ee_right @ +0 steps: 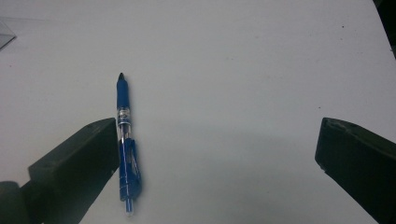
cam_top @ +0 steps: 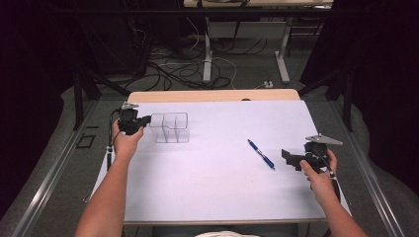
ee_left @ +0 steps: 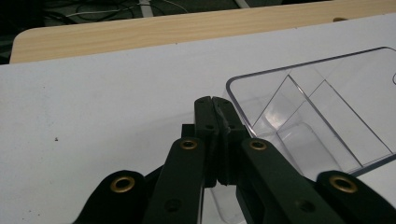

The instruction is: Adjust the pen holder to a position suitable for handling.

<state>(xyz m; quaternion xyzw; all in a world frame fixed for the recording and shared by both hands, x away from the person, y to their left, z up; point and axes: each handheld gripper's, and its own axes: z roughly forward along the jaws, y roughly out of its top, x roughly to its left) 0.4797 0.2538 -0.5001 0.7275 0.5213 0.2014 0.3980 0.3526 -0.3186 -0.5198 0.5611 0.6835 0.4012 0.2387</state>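
High view: the left gripper (cam_top: pixel 143 120) sits at the left wall of a clear plastic divided organizer (cam_top: pixel 170 128) on the white table (cam_top: pixel 212 187); a blue pen (cam_top: pixel 261 153) lies just left of the right gripper (cam_top: pixel 291 159). Left gripper view: jaws clenched together at the organizer's near rim, apparently pinching the wall. Right gripper view: jaws released, spread wide; the pen lies beside the left jaw.

My closed left gripper (ee_left: pixel 215 105) hides the near corner of the tray (ee_left: pixel 327 126), whose right end the picture's edge cuts off. In the right gripper view my jaw covers part of the pen (ee_right: pixel 125 144); its print is too small to read.
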